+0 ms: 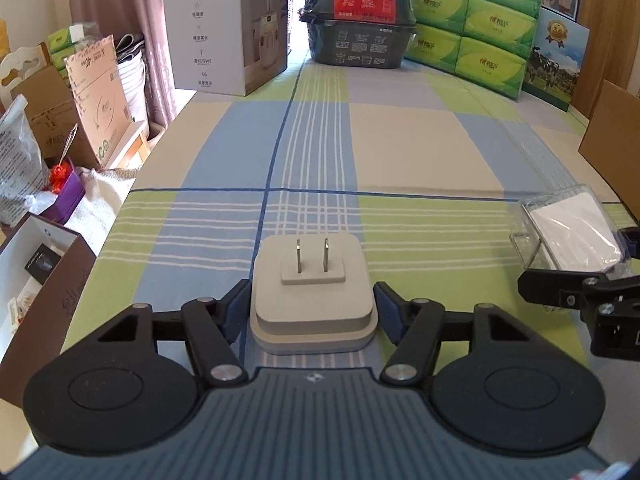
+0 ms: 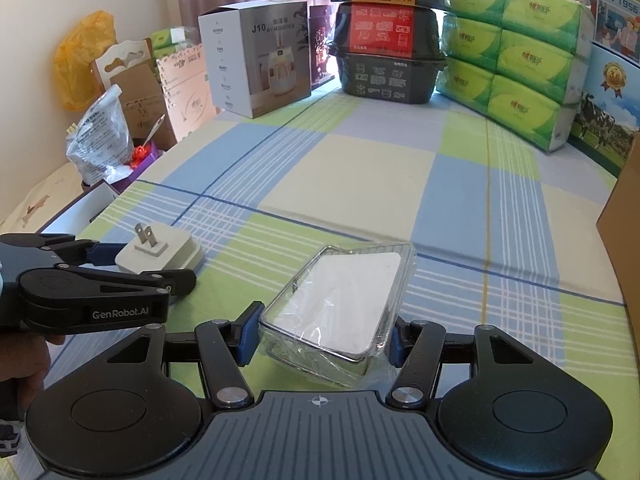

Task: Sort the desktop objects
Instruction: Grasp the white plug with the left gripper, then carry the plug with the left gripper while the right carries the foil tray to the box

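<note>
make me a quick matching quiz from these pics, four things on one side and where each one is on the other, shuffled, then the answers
Things:
1. charger
2. clear box
3. humidifier box
4. tissue packs

Places:
A. far right of the table
B. between the left claw's fingers
C. far left corner of the table
D. between the right claw's fingers

Pairs: 1-B, 2-D, 3-C, 4-A

Clear plastic case (image 1: 576,236) cut by the right gripper (image 1: 576,284), cardboard box (image 2: 624,216) clipped at frame edge.
</note>
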